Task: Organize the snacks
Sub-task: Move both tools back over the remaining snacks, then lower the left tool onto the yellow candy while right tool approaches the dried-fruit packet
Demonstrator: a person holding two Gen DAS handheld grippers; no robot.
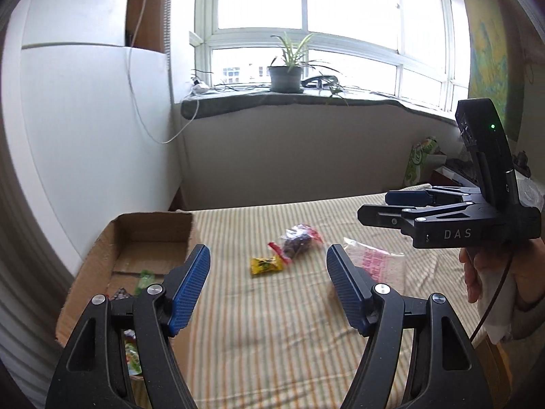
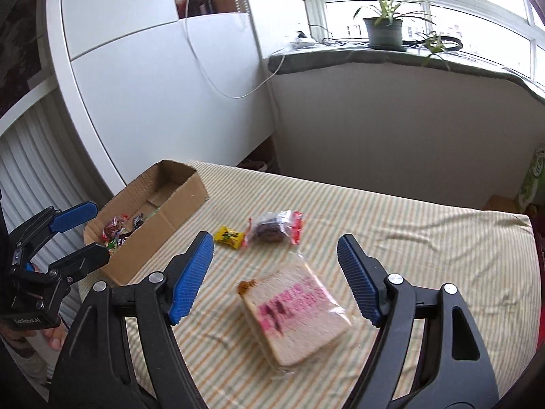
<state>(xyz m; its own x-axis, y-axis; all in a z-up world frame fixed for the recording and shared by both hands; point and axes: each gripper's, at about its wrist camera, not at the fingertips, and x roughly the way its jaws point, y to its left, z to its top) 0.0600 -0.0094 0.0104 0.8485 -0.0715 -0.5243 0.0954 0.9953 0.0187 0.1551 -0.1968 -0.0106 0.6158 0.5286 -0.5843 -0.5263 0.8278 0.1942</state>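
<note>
— While my right gripper (image 2: 274,276) hangs apart over the wrapped sandwich (image 2: 295,313), where's home?
— Cardboard box (image 2: 163,218), left of it. Left gripper (image 1: 267,283) gapes empty too; pinch the sandwich's 2 flat sides gently.

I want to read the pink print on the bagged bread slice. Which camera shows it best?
The right wrist view: the bagged bread slice lies whole and near, between that open gripper's fingers, though its print is blurred. In the left wrist view the left gripper's finger hides part of it, farther off.
</note>
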